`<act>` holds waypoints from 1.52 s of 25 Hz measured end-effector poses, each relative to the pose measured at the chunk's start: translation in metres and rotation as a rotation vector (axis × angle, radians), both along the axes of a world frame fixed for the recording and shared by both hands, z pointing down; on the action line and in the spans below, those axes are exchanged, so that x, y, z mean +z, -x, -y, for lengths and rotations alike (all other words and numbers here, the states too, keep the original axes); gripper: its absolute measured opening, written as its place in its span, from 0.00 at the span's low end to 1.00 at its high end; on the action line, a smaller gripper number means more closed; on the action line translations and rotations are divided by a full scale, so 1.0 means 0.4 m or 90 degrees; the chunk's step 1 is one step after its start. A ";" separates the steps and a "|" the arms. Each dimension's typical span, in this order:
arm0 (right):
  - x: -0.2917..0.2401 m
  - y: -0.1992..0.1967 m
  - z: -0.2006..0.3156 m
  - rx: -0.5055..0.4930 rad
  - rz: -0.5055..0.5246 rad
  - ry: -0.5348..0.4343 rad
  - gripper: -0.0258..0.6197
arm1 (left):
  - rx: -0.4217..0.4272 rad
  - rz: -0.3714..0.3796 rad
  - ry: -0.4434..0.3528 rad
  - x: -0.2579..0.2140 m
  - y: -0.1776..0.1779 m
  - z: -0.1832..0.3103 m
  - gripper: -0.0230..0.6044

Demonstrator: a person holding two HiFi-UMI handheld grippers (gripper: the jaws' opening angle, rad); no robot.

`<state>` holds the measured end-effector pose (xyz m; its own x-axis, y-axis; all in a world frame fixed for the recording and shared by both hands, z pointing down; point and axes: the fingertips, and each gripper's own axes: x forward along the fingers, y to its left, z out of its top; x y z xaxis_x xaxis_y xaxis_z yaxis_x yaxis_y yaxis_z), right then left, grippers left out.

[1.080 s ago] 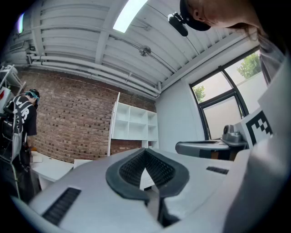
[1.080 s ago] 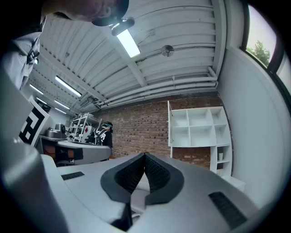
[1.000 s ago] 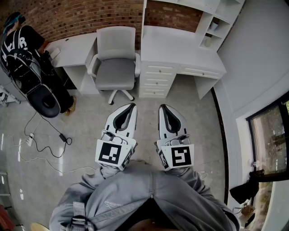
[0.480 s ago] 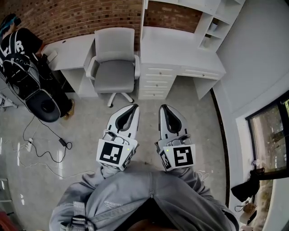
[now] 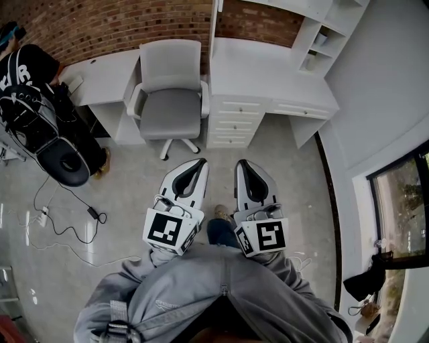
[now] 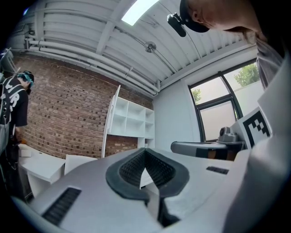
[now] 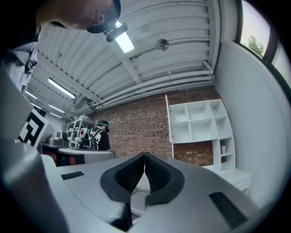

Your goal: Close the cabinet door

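Observation:
The white cubby cabinet point(image 5: 320, 35) stands on the back of the white desk point(image 5: 268, 75), against the brick wall. Its thin white door point(image 5: 214, 19) is swung out, seen edge-on above the desk; it also shows as a narrow strip, the door point(image 6: 111, 119) left of the cubbies point(image 6: 132, 119) and the door point(image 7: 168, 119) left of the cubbies point(image 7: 200, 120). My left gripper point(image 5: 200, 161) and right gripper point(image 5: 241, 162) are held side by side over the floor, pointing level at the desk, well short of it. Left gripper point(image 6: 145, 151) and right gripper point(image 7: 144, 154) are both shut, holding nothing.
A grey office chair point(image 5: 171, 87) stands left of the desk's drawer stack point(image 5: 231, 120). A person in black point(image 5: 28, 80) sits at the far left, with cables point(image 5: 64, 216) on the floor. A window point(image 5: 401, 209) lines the right wall. My shoe point(image 5: 221, 213) shows between the grippers.
I have stepped toward the desk, both grippers carried along and still shut. A shoe and trouser leg have come into view between the grippers.

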<state>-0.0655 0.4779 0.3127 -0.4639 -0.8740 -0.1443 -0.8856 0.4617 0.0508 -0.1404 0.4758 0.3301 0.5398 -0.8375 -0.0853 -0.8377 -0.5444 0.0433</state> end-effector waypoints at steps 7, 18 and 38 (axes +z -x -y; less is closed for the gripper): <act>0.000 -0.021 0.131 -0.021 -0.003 -0.014 0.08 | -0.011 -0.010 -0.013 -0.002 -0.029 0.130 0.05; -0.021 -0.068 0.399 -0.058 -0.004 -0.013 0.08 | -0.061 -0.028 -0.009 -0.019 -0.052 0.388 0.05; 0.005 -0.160 0.682 -0.111 0.010 -0.003 0.08 | -0.107 -0.018 -0.013 -0.017 -0.144 0.655 0.05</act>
